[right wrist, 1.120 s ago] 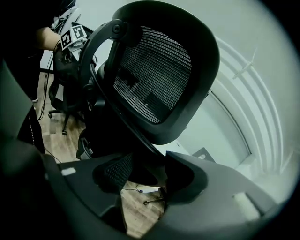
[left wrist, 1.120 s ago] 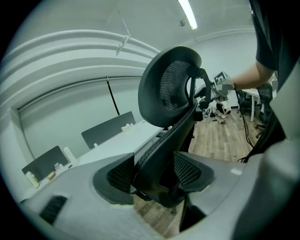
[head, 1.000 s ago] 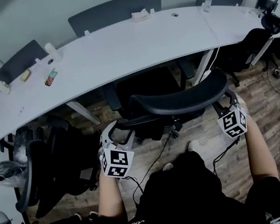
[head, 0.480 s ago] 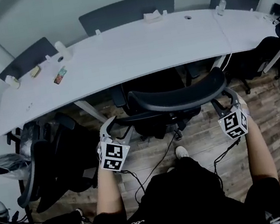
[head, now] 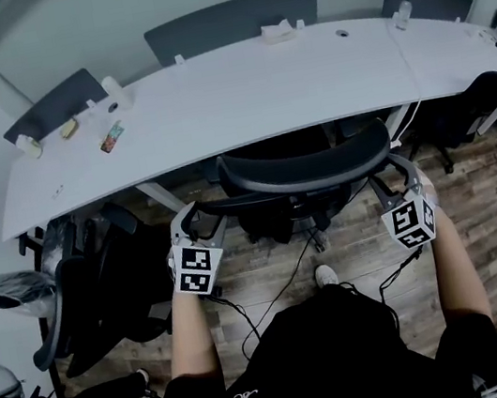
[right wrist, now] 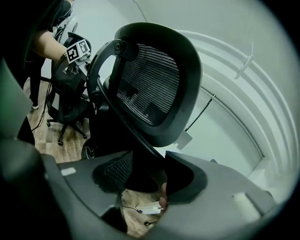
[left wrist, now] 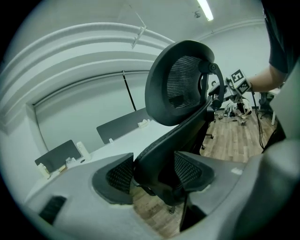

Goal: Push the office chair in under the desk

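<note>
While the long white bench (head: pixel 239 90) curves across ahead of you, the office chair (head: pixel 305 169) stands at its near edge, backrest toward you. The seat looks partly underneath, though the backrest hides it. Your left tongs (head: pixel 192 227) are clamped on the chair's left frame and your right tongs (head: pixel 396 181) on its right.

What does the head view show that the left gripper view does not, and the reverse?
Only the head view: the person's shoe on the wood floor, a second chair at the left, and the whole curved top of the desk. Only the left gripper view: a ceiling light, and the left gripper with its pads closed on the back frame of the office chair. Both: chair, desk, floor, and the right gripper at the chair's other side.
</note>
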Action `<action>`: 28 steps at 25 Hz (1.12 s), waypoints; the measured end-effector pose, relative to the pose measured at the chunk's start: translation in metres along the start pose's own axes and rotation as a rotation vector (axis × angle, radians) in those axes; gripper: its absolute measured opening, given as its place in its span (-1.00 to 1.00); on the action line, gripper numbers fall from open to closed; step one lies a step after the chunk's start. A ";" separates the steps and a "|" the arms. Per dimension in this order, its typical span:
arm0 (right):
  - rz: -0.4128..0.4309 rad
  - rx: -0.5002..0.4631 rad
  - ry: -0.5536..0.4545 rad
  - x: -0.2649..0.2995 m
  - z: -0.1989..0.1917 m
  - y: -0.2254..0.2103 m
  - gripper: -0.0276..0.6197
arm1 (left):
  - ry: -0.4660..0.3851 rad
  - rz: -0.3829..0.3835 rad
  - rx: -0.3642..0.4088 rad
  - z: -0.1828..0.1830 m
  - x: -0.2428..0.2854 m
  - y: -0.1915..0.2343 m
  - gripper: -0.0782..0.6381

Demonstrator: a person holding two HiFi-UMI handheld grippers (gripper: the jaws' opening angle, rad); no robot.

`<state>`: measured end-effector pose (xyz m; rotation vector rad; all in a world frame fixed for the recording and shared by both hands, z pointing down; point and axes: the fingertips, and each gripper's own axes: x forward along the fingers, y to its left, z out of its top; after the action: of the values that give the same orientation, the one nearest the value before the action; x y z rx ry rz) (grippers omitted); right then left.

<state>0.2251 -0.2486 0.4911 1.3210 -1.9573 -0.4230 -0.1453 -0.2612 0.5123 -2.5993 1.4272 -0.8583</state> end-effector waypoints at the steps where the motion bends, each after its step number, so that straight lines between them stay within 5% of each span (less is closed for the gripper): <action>1: -0.001 -0.001 -0.002 0.004 0.000 -0.002 -0.22 | 0.005 0.011 -0.001 0.001 0.004 0.003 -0.01; 28: -0.008 0.027 -0.006 0.127 0.003 -0.079 -0.22 | 0.023 0.142 -0.117 0.037 0.119 0.065 -0.09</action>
<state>0.2487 -0.3963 0.4889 1.3461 -1.9694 -0.4059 -0.1269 -0.4009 0.5144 -2.5371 1.6932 -0.8135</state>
